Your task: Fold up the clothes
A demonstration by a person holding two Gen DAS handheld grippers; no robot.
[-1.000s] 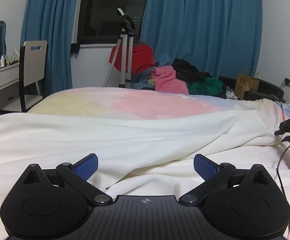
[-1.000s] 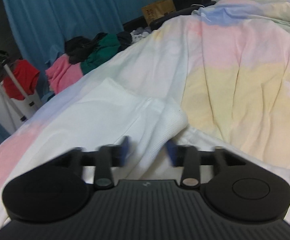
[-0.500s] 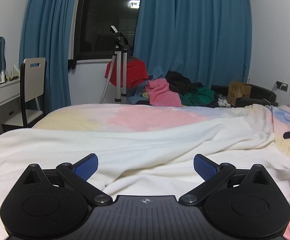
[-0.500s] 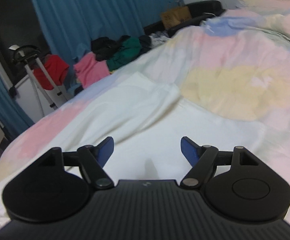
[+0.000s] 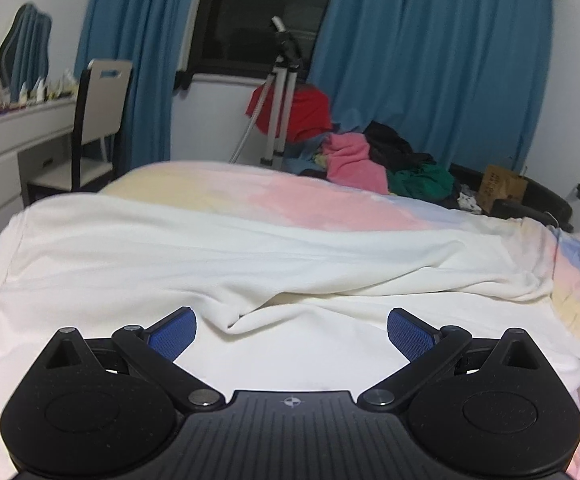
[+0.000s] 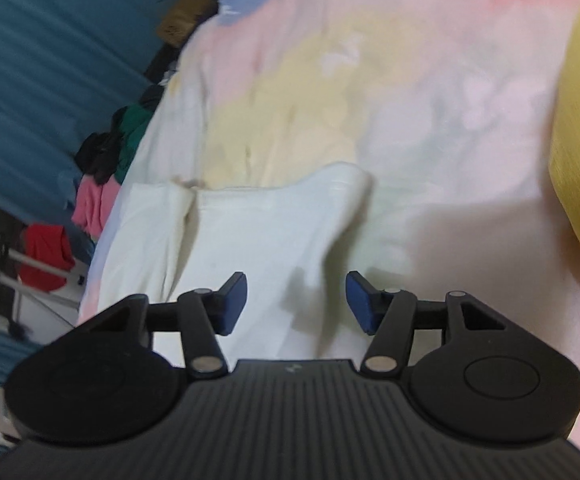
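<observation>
left gripper (image 5: 292,330) spread over white garment (image 5: 249,256) | right gripper (image 6: 296,304) closing, empty, above garment

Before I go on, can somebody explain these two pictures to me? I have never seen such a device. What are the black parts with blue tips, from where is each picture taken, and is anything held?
No robot is here: a person holds one hand tool in each hand, and each tool carries its own wide-angle camera looking forward along its two fingers. The black shape with blue pads low in each picture is that tool. One picture comes from the left gripper, the other from the right gripper, which is rolled, so its view is tilted and blurred.

Both look over a bed with a pastel bedspread. On it lies a white garment, partly folded. Behind the bed is a pile of clothes.

Nothing is held. The left gripper is open; the right gripper's jaws are closing, with nothing pinched between them.
</observation>
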